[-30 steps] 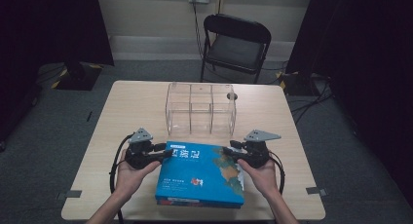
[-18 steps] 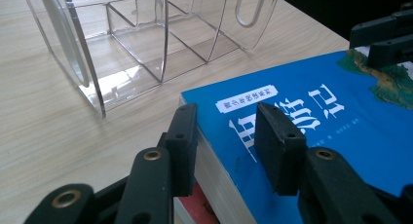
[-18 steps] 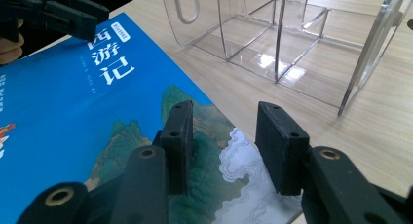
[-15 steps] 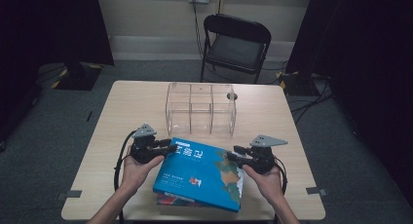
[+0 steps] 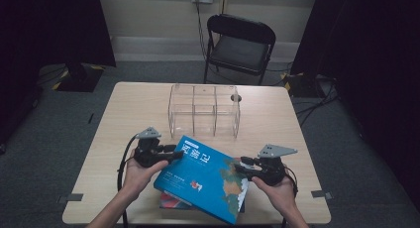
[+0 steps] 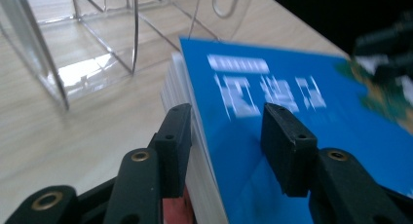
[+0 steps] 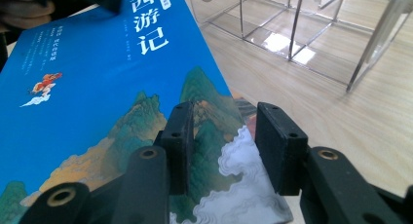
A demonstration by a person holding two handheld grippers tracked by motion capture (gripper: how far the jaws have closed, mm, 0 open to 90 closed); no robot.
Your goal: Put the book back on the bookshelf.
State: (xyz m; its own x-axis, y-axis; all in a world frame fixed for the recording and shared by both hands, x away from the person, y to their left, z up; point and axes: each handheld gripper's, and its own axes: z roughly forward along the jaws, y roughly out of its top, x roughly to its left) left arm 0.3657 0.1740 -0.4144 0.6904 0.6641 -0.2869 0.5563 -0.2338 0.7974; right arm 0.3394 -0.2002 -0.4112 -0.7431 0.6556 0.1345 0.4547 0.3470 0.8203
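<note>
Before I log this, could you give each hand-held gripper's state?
Left hand-held gripper: jaws just opening, blue book between them; grip cannot be told.
Right hand-held gripper: blue book's corner between jaws; cannot be told.

Table (image 5: pixel 124 114): clear organizer (image 5: pixel 204 109), books (image 5: pixel 171 200)

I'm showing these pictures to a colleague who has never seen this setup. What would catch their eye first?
The bright blue book, lying askew on another book at the table's near edge, between the left gripper and the right gripper at opposite corners. Behind it stands a clear acrylic organizer.
</note>
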